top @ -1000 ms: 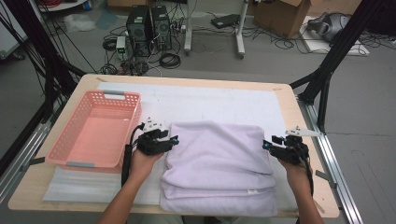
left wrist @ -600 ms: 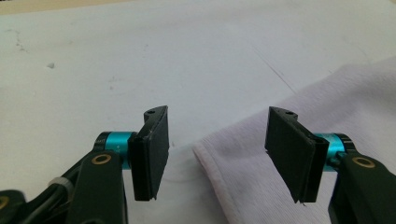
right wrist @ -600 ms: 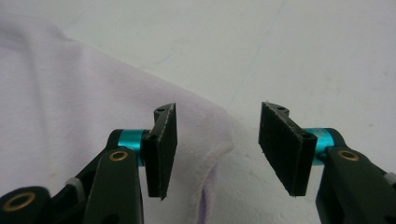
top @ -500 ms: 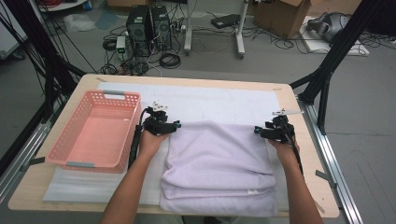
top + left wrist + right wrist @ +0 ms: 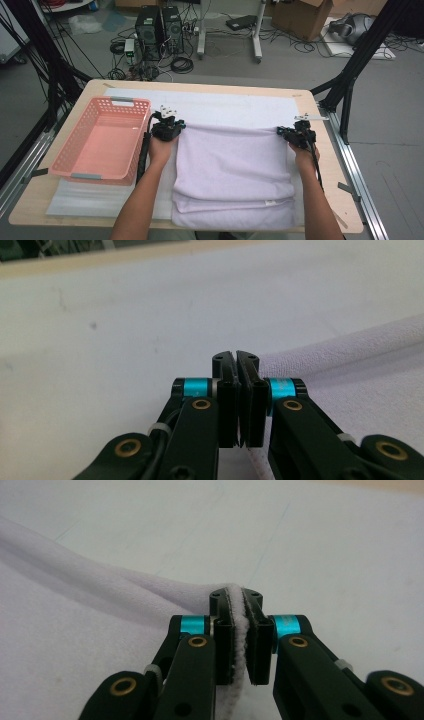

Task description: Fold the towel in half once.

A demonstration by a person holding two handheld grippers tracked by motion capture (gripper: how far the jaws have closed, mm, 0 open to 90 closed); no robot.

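No writing, brand, number or sign can be read on anything in these pictures. The folded pale lilac terry towel [image 5: 235,170] carries a small white sewn tag [image 5: 270,203] at its near hem, but the tag is too small to show any print (it reads as a blank sliver in the high view). The pink perforated plastic basket [image 5: 102,145] shows bare walls and no label. The two black computer towers [image 5: 160,22] on the floor behind the table and the brown cardboard box [image 5: 300,17] beside them show no legible marking at this distance.
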